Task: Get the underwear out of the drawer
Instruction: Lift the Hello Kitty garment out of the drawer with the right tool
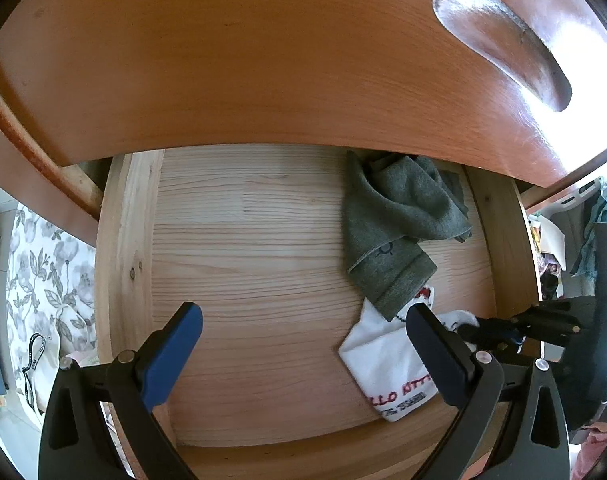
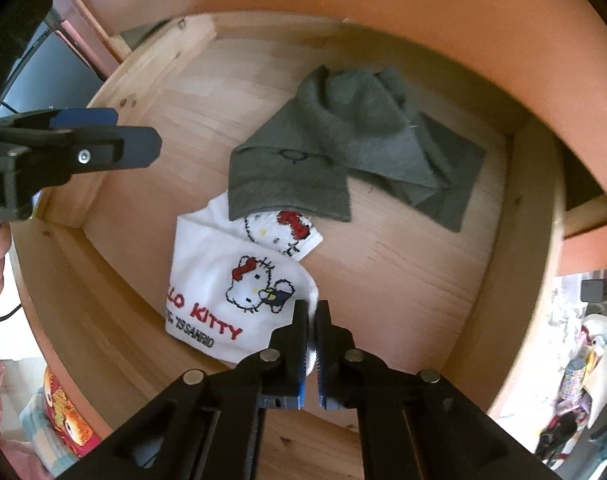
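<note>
A pale wooden drawer stands open. Nearest, the right gripper pinches the white garment's edge; its cloth spreads toward ten o'clock. Farther, the left gripper gapes empty, the grey garment beyond at twelve.

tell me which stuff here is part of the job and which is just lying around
Part of the job:
- drawer, open
- white Hello Kitty garment, its edge pinched
- grey-green garment, partly lying over the white one
- right gripper, shut on the white fabric
- left gripper, open over the drawer floor

Just lying about:
- floral cloth outside the drawer
- red and gold tin
</note>
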Demonstrator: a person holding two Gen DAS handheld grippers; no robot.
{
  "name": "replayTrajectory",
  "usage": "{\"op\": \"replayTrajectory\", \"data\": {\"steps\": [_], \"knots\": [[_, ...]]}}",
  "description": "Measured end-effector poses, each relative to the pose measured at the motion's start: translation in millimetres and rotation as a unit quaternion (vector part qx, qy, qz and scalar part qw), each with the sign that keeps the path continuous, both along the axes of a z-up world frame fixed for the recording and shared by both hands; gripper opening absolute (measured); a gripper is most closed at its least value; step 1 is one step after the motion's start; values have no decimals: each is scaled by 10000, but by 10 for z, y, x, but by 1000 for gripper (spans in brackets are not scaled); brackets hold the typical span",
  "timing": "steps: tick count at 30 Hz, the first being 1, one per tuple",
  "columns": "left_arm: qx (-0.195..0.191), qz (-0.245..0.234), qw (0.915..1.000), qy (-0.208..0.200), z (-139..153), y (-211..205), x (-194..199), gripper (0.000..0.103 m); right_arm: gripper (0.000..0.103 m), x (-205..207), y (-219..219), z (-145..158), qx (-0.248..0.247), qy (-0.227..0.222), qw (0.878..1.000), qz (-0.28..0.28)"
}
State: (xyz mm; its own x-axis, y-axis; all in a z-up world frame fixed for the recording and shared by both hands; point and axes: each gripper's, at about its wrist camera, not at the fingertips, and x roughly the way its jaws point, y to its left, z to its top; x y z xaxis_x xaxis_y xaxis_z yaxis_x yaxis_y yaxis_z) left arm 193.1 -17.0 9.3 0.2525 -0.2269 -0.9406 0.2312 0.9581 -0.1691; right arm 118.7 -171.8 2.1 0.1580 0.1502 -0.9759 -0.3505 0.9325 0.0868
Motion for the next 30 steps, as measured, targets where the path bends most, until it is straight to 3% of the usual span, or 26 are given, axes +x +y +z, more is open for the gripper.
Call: {"op": "replayTrajectory", "data": {"steps": [9,19,30], "knots": [[44,-81,10000,-12,-14,-115,-32,102,4,-242,-282,250,110,-604,9976,-321],[157,-131,9998,-9,-65,-263,-64,102,4,-543,-720,676,255,-1463,9853,-846],[376,-168,9990,157,-242,-627,88,102,4,-550,-900,753,375,-1719,9778,-1135]]}}
